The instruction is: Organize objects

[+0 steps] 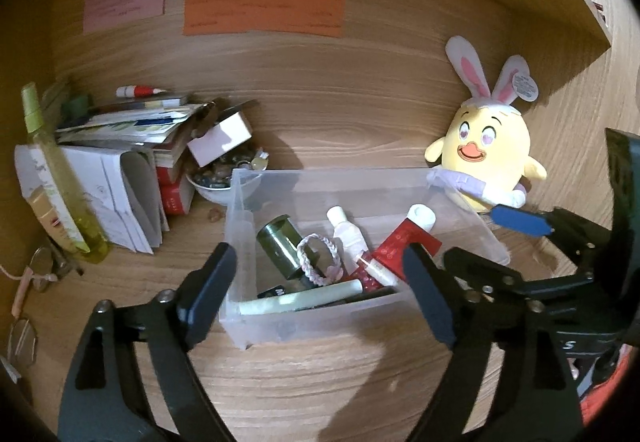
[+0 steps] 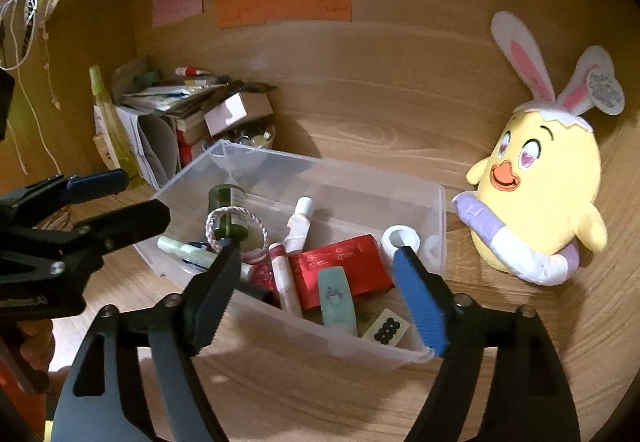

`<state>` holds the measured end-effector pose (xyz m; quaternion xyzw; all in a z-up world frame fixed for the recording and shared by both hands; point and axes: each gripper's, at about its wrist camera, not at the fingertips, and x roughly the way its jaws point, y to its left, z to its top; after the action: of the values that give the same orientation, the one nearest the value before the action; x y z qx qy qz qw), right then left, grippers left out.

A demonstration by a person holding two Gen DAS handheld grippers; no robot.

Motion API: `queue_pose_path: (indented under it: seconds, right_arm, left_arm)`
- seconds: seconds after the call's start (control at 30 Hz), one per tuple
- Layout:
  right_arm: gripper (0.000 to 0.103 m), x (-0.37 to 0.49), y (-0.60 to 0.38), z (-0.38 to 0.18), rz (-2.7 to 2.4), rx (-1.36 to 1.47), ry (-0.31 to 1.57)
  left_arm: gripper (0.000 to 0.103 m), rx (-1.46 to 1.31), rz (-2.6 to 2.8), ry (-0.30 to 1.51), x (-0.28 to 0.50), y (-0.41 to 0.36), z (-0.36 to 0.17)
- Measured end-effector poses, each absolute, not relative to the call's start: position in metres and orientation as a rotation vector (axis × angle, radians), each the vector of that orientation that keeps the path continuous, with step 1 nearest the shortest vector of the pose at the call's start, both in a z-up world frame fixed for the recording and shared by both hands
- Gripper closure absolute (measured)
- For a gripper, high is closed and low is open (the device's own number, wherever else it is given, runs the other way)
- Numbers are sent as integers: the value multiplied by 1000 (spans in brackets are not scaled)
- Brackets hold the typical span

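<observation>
A clear plastic bin [image 1: 360, 186] [image 2: 436, 214] sits on the wooden desk and holds several small items: a dark green bottle [image 1: 280, 246] [image 2: 230, 210], a braided pink ring [image 1: 320, 262], a white squeeze bottle [image 1: 346, 232] [image 2: 300, 226], a red pack [image 1: 404, 246] [image 2: 344, 270] and a pale stick [image 1: 304, 298]. My left gripper [image 1: 320, 294] is open and empty, its jaws astride the bin's near left corner. My right gripper [image 2: 320, 290] is open and empty over the bin's near edge. A yellow chick plush with bunny ears [image 1: 488, 154] [image 2: 544, 202] stands right of the bin.
A pile of books and papers [image 1: 132, 146] [image 2: 168, 114], a yellow-green spray bottle [image 1: 60, 178] [image 2: 112, 130] and a bowl of small stones with a box on it [image 1: 224, 170] [image 2: 248, 122] crowd the left. Coloured notes [image 1: 264, 10] hang on the back wall. Glasses [image 1: 36, 266] lie far left.
</observation>
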<state>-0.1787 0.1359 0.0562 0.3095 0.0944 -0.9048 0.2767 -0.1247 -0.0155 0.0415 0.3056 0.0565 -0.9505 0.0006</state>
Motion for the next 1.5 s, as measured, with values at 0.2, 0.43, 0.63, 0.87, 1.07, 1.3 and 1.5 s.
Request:
queue_pose_path:
  seconds: [0.2, 0.43, 0.63, 0.87, 1.07, 1.3, 1.5]
  right_arm:
    - [18, -166, 148, 61, -2435, 827, 215]
    - [17, -153, 158, 54, -2439, 840, 194]
    - [17, -147, 164, 50, -2442, 856, 178]
    - [17, -141, 168, 52, -2444, 844, 166]
    - [17, -138, 168, 53, -2447, 838, 165]
    - [17, -137, 168, 54, -2443, 836, 166]
    - [17, -137, 168, 54, -2440, 841, 166]
  left_arm:
    - [9, 967, -2977, 189, -116, -14, 38]
    - [8, 1003, -2965, 187, -110, -9, 27]
    - [8, 1027, -2961, 185, -105, -5, 20]
    - [8, 1042, -2959, 187, -102, -1, 15]
    - [8, 1047, -2956, 191, -101, -2, 14]
    - [8, 1044, -2953, 197, -101, -3, 14]
    - [8, 1047, -2947, 208, -102, -4, 13]
